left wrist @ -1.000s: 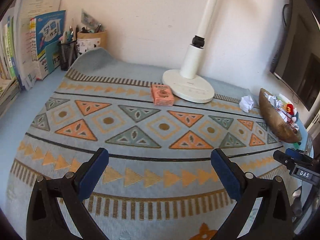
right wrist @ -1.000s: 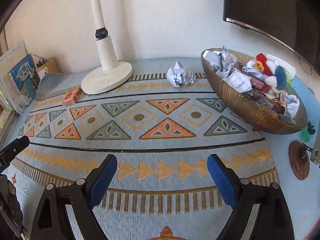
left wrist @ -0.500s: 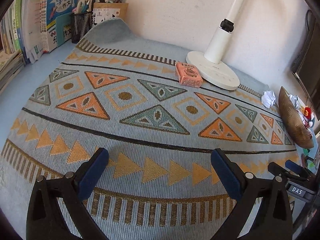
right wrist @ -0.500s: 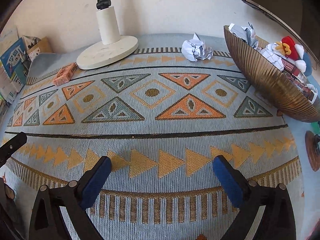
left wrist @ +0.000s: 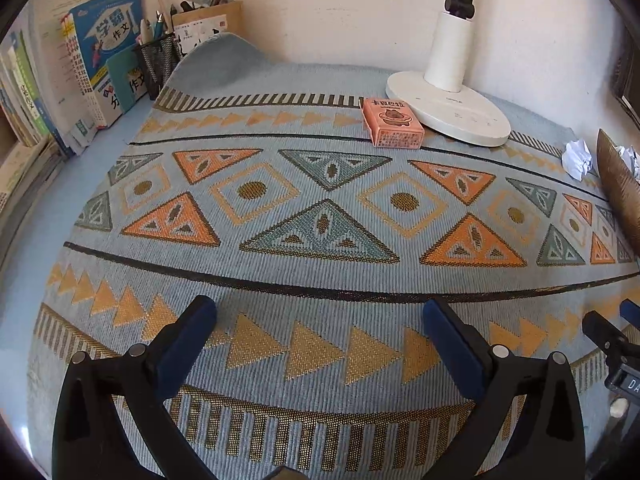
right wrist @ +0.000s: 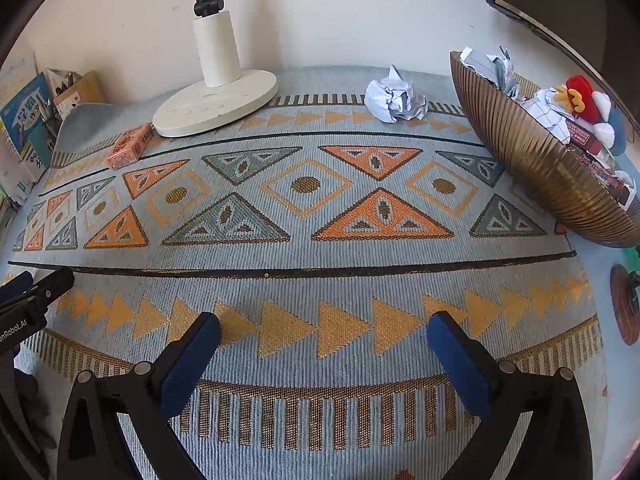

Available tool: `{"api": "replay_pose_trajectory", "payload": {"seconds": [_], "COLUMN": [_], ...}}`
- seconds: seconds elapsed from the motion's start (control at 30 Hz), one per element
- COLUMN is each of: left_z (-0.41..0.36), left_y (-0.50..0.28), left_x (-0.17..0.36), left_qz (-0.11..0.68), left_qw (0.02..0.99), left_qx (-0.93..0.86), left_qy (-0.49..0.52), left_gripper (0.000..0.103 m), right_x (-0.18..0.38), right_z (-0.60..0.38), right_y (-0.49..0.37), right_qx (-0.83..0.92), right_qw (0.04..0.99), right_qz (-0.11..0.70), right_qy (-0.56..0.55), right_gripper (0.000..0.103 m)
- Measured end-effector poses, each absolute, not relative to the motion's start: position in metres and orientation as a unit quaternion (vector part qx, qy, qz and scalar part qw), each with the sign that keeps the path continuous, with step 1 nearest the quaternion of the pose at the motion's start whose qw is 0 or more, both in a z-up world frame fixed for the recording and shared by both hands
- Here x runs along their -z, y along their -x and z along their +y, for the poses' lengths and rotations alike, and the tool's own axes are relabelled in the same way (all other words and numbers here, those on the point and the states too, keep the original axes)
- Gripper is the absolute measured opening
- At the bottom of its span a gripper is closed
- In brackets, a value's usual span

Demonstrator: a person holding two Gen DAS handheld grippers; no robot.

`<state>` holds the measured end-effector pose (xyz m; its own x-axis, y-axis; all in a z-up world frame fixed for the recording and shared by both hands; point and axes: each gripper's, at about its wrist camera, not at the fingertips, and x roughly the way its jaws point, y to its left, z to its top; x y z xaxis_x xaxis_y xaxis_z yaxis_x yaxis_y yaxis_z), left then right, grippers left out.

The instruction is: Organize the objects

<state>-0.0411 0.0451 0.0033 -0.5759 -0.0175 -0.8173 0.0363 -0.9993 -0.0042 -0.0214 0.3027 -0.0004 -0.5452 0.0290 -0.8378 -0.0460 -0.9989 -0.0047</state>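
Two grippers hover over the patterned mat (left wrist: 320,216), both spread wide and empty: left gripper (left wrist: 320,332), right gripper (right wrist: 324,340). An orange box (left wrist: 393,122) lies touching the white lamp base (left wrist: 448,108). Crumpled paper (right wrist: 395,96) sits between lamp and ribbed bowl (right wrist: 536,152), which holds paper, a plush toy and what look like packets.

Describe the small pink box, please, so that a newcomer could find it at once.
Find the white lamp base at the back of the patterned mat. The pink box lies flat against its front left edge, the only boxy, printed thing there; the crumpled paper lies on the lamp's other side.
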Motion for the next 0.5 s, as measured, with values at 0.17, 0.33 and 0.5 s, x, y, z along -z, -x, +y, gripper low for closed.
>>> {"api": "replay_pose_trajectory", "payload": {"seconds": [0.17, 0.33, 0.5], "left_z": [0.0466, 0.0458, 0.0431], "left_y": [0.0419, 0.0427, 0.0415], "left_x": [-0.0041, -0.0061, -0.0078], "left_qz": [0.009, 0.009, 0.014], "left_qw": [0.013, 0.011, 0.002], "left_qx": [0.888, 0.888, 0.890], "left_qy": [-0.460, -0.460, -0.456], "left_gripper": [0.103, 0.103, 0.102], "right_x": [0.0003, 0.0003, 0.0003], "right_z": [0.3028, 0.3028, 0.3027], "right_y": [0.0213, 0.0212, 0.0209], "right_qx": [-0.879, -0.879, -0.879], "right_qw": [0.021, 0.021, 0.021], "right_qz": [0.009, 0.009, 0.009], "right_qy": [0.476, 0.476, 0.476], "right_gripper": [0.103, 0.103, 0.103]}}
